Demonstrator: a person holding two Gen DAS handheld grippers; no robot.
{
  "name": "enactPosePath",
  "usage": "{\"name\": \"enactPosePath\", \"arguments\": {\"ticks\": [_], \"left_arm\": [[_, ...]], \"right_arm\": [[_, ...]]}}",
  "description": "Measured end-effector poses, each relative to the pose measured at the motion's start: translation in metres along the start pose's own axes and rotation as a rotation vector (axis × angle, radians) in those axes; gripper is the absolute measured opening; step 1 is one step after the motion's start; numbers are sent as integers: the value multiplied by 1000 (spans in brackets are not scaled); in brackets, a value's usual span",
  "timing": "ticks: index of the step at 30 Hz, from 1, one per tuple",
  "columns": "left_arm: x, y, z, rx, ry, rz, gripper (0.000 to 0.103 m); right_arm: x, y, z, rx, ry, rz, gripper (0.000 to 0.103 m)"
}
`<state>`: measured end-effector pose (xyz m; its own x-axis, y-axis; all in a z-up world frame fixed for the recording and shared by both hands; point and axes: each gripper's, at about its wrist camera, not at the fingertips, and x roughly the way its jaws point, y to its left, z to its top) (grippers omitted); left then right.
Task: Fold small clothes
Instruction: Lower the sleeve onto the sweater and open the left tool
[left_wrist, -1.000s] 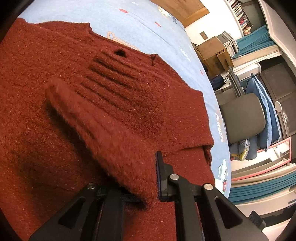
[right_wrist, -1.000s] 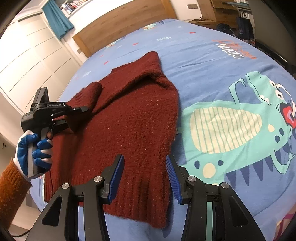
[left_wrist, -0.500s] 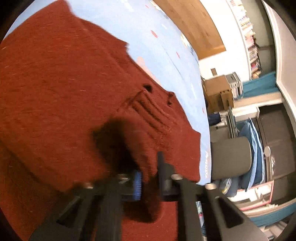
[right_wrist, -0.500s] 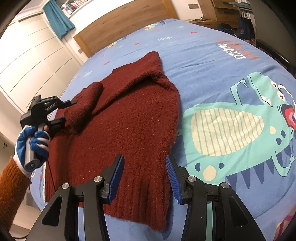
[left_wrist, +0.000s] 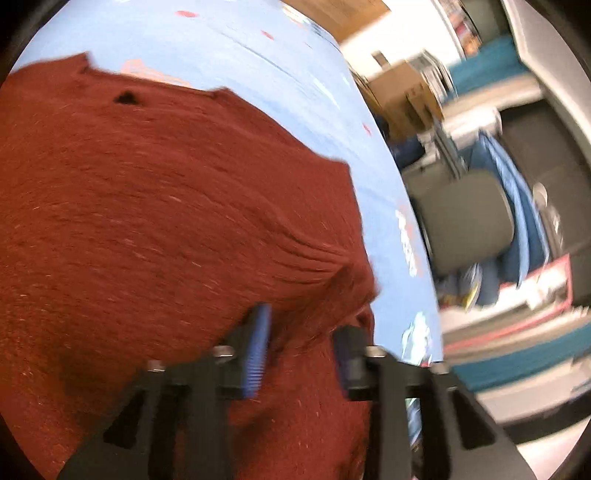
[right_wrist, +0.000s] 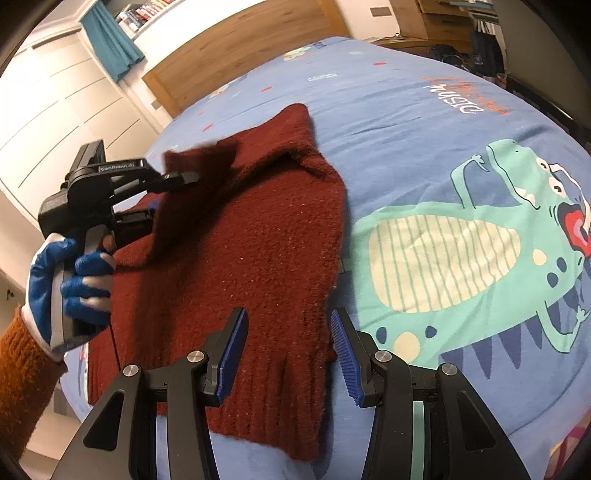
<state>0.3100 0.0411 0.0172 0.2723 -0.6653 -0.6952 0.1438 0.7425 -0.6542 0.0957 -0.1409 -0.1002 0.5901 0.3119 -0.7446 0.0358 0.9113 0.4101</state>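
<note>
A: Right, where is the sweater (right_wrist: 258, 236) sitting?

B: It is lying spread on the blue bedsheet (right_wrist: 388, 122), its ribbed hem just ahead of the right gripper (right_wrist: 288, 354). That gripper's fingers are standing wide apart, hovering over the hem and holding nothing.

A: And the left gripper (left_wrist: 301, 350)?

B: Its fingers are parted too, with knit bunching between them. The sleeve (right_wrist: 192, 166) is draping over the upper finger in the right wrist view, but the picture is blurring, so I am not seeing the pads pressing on it. I am judging the sleeve to be coming across the body for the fold.

A: How is that best done?

B: I would be laying the sleeve flat and straight across the chest, letting it slip off the fingers without dragging the layer beneath, while the right gripper is pinning the hem beside its fingers so the body is not sliding.

A: Any writing?

B: The left gripper's housing is reading "GenRobot.AI". Beyond the right fingers, the sheet is showing orange lettering, upside down, that looks like "music", beside a green dinosaur (right_wrist: 480, 236).
</note>
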Motion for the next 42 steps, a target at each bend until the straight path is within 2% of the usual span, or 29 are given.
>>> {"name": "enactPosePath", "arguments": {"ticks": [3, 6, 10, 14, 17, 23, 26, 30, 32, 36, 42], "left_arm": [[-2, -13, -6, 75, -3, 2, 38], [-12, -15, -5, 81, -54, 1, 38], [-11, -10, -8, 94, -106, 108, 39], [11, -5, -26, 115, -52, 182, 39], [27, -10, -41, 158, -15, 203, 38], [31, -35, -50, 251, -15, 171, 39], [30, -34, -48, 231, -17, 163, 39], [30, -35, -50, 192, 53, 59, 39], [23, -41, -51, 209, 53, 48, 39], [2, -48, -48, 252, 17, 89, 39], [-22, -33, -55, 219, -26, 144, 39]], "right_arm": [[0, -1, 1, 3, -2, 0, 49], [-2, 0, 0, -2, -5, 2, 49], [0, 0, -1, 2, -4, 5, 49], [1, -1, -1, 7, -3, 5, 49], [-1, -1, -1, 3, -6, 2, 49], [-5, -3, -1, 8, -12, -7, 49], [-7, -3, -1, 10, -15, -10, 49], [-8, 0, -3, 4, -13, -13, 49], [-10, 2, -3, -2, -16, -15, 49], [-15, 4, -1, -3, -29, -21, 49], [-28, 12, -1, -17, -53, -20, 49]]}}
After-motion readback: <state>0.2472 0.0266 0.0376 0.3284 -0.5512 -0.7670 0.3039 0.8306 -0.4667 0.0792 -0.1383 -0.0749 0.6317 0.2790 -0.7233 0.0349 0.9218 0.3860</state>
